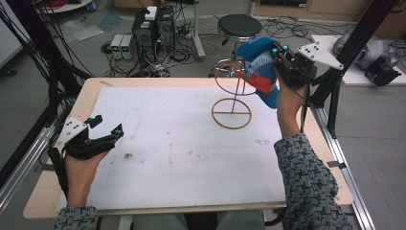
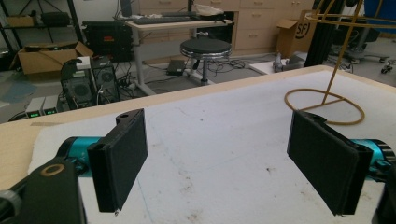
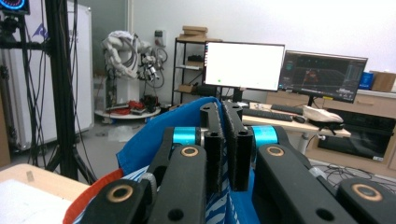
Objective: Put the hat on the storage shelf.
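A person sat at a table point(image 1: 143, 211) covered with a white mat point(image 1: 182, 143), holding a two-jaw gripper in each hand. The landmark here was a thin gold wire stand point(image 1: 233, 96), made of a flat ring at the base, an upright stem and a second ring tilted at the top; it stood on the far right part of the mat.

The right gripper point(image 1: 280, 60) was raised above and just to the right of the stand's upper ring, off the table surface. Its jaws were pressed nearly together on a fold of a blue cloth bag point(image 1: 258, 60) with an orange-red band and a patch of white-and-blue pattern. The bag hung from the jaws just beside the stand's upper ring, its lower end dangling to the right of the stem; whether it touched the wire could not be told. In the right gripper view the blue fabric point(image 3: 154, 140) bulged up around the two black pads, which gripped it between them.

The left gripper point(image 1: 106, 127) lay well to the left of the stand, low over the near left part of the mat. Its jaws stood wide apart with nothing between them; in the left gripper view the stand point(image 2: 327, 100) showed beyond the two pads point(image 2: 123, 154), on the far side of the mat
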Tool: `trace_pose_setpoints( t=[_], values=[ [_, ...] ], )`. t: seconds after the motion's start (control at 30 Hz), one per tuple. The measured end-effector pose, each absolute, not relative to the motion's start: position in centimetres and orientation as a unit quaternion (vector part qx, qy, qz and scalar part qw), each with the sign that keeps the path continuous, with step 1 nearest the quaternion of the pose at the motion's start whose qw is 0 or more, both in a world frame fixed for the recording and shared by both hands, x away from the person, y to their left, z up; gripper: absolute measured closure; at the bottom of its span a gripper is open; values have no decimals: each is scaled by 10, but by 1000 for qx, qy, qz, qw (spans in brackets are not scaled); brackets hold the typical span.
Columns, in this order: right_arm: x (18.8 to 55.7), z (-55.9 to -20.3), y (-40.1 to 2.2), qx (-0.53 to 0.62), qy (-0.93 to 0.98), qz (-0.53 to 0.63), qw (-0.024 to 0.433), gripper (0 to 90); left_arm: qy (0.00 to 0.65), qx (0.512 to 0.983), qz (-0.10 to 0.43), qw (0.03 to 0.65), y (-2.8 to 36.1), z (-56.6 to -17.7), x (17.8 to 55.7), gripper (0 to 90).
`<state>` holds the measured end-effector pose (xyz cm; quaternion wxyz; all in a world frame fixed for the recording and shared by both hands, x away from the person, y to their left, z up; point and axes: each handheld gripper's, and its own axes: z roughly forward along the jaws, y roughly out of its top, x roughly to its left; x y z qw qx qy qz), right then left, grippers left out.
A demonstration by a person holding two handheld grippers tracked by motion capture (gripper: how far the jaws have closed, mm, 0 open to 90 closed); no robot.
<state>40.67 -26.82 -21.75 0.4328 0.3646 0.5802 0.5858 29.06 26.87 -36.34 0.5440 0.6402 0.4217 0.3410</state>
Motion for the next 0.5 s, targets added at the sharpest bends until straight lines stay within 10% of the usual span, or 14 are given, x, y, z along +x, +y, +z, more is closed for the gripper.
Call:
trace_pose_setpoints(
  t=[0.5],
  values=[
    [427, -231, -246, 357, 632, 554, 408, 874, 422, 640, 340, 545, 269, -364, 291, 203]
  ],
)
